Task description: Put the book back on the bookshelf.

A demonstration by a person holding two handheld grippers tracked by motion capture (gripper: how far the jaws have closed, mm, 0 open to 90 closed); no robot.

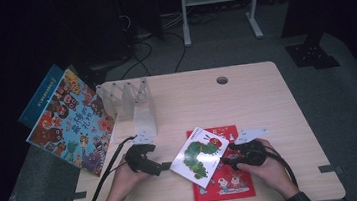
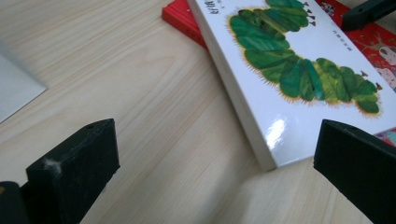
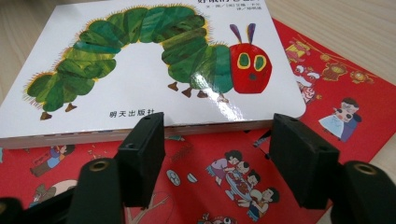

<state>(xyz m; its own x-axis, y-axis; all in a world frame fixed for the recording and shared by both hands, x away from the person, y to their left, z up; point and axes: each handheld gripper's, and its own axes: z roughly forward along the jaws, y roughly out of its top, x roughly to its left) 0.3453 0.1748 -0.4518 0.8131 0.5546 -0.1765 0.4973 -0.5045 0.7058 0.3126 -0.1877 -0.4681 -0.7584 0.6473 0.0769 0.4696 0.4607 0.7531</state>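
A white caterpillar book (image 1: 200,156) lies slanted across the left edge of a red picture book (image 1: 232,180) at the table's front. My left gripper (image 1: 165,166) is just left of the white book. Its jaws (image 2: 215,172) stand wide open, with the white book's (image 2: 289,60) near corner by the right jaw. From the right comes my right gripper (image 1: 224,160), over the red book. It is open (image 3: 222,158), and the white book's (image 3: 140,70) edge lies just ahead of its fingertips above the red book (image 3: 355,107).
A clear folding book rack (image 1: 131,103) stands at the table's back left. A colourful monster book (image 1: 70,122) leans by the left edge, with a blue book (image 1: 40,97) behind it. A cable hole (image 1: 222,80) sits near the far edge. The right gripper's jaw (image 2: 369,11) shows far off.
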